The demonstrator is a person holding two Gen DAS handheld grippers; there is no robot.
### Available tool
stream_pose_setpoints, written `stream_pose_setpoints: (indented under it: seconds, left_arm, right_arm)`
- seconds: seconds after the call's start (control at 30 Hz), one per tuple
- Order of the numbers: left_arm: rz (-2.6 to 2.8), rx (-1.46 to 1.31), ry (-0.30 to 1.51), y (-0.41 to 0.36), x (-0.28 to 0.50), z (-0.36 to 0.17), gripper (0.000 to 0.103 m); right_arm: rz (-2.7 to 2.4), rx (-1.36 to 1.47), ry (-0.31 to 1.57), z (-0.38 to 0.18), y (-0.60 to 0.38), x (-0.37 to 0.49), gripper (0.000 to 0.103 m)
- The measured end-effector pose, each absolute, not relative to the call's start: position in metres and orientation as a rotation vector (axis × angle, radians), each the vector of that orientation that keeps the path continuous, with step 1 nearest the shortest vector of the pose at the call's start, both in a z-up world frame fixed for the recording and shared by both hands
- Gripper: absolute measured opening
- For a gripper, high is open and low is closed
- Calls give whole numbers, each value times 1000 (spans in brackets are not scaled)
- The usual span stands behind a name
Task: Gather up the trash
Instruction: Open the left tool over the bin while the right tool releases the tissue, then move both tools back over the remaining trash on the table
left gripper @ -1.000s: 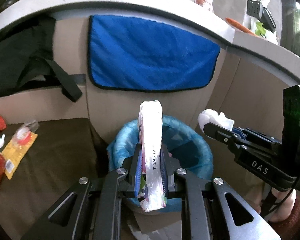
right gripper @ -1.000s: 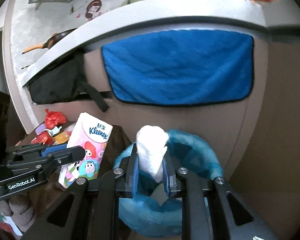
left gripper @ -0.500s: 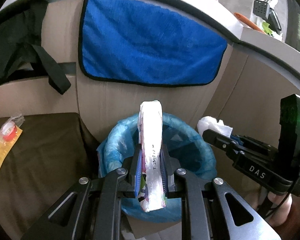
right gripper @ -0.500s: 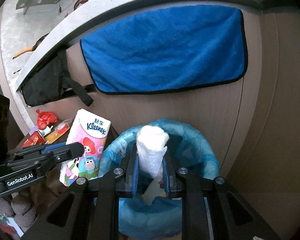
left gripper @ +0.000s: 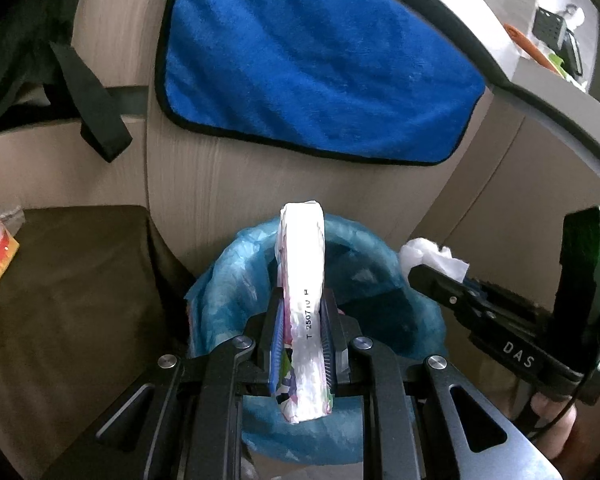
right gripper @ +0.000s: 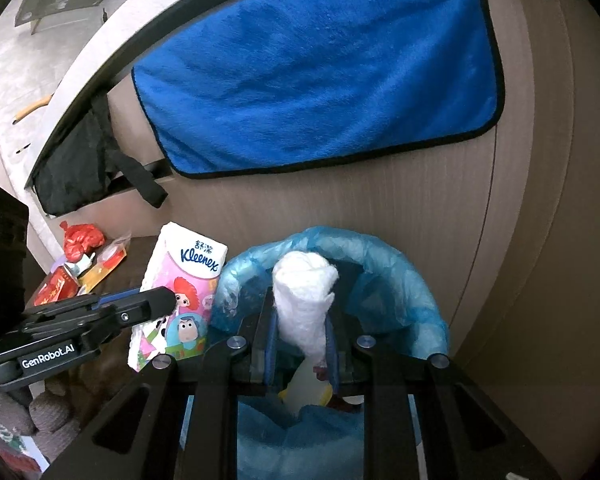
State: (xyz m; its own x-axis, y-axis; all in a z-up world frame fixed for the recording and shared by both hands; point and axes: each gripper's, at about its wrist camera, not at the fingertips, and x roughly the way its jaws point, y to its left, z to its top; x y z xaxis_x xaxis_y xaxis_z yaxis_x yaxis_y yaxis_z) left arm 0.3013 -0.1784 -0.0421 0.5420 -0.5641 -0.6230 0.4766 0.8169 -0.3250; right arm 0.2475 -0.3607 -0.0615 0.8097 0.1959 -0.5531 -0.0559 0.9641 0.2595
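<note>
My left gripper (left gripper: 302, 336) is shut on a Kleenex tissue pack (left gripper: 303, 300), held upright over the near rim of the bin with the blue bag (left gripper: 220, 280). The pack (right gripper: 184, 292) and left gripper (right gripper: 156, 304) also show in the right wrist view, left of the bin. My right gripper (right gripper: 300, 344) is shut on a crumpled white tissue (right gripper: 304, 300) above the bin's blue liner (right gripper: 400, 264). In the left wrist view the right gripper (left gripper: 428, 274) holds the tissue (left gripper: 428, 254) at the bin's right rim.
A blue towel (right gripper: 320, 76) hangs on the wooden cabinet behind the bin. A black bag (right gripper: 80, 160) hangs to the left. Red and yellow wrappers (right gripper: 80, 256) lie on the brown surface (left gripper: 72, 280) left of the bin. Some trash lies inside the bin (right gripper: 308, 388).
Both grippers have moved closer to the bin and now sit over its opening. Both keep their hold on the pack and the tissue.
</note>
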Motion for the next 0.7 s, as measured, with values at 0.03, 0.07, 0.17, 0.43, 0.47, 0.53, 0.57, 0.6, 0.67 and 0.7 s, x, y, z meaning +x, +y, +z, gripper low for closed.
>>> stream_pose_setpoints:
  seconds: [0.03,0.07,0.17,0.43,0.47,0.53,0.57,0.6,0.67,0.7]
  left_arm:
    - [-631,-132,788,-177,302,-43,18]
    - [-644,-149,800,-176,304,-45,21]
    - [-655,-195,799,-166,307,-45,47]
    - [-595,-248,743,-122,300,-25,52]
    - [-579,-251,738,-112,298,-23,52]
    - [-546,-250,721,-91,291,-19,53]
    - [-526,-244,710,-79,286,-17,53]
    - [-510,-239,702,-68,283,-17,53]
    - [-468,-225,685,-42,272,-15,53]
    - [-440,-218,676,-26,267,-14,53]
  right_arm:
    - [132,242,609,-62,-362,247,24]
    - [124,245,608,-63,-363,247,38]
    - [76,242,572,-61,-366,239,72]
    - [55,205,556,-45,-358,229,72]
    - [54,187,553,-42,-353,227,72]
    - [59,158,551,-37,-342,224,72]
    - [71,142,549,-33,-333,221,72]
    - [83,131,546,-31,-326,220,72]
    - [114,104,538,-24,-307,217,72]
    - [127,94,534,-21,-299,215,73]
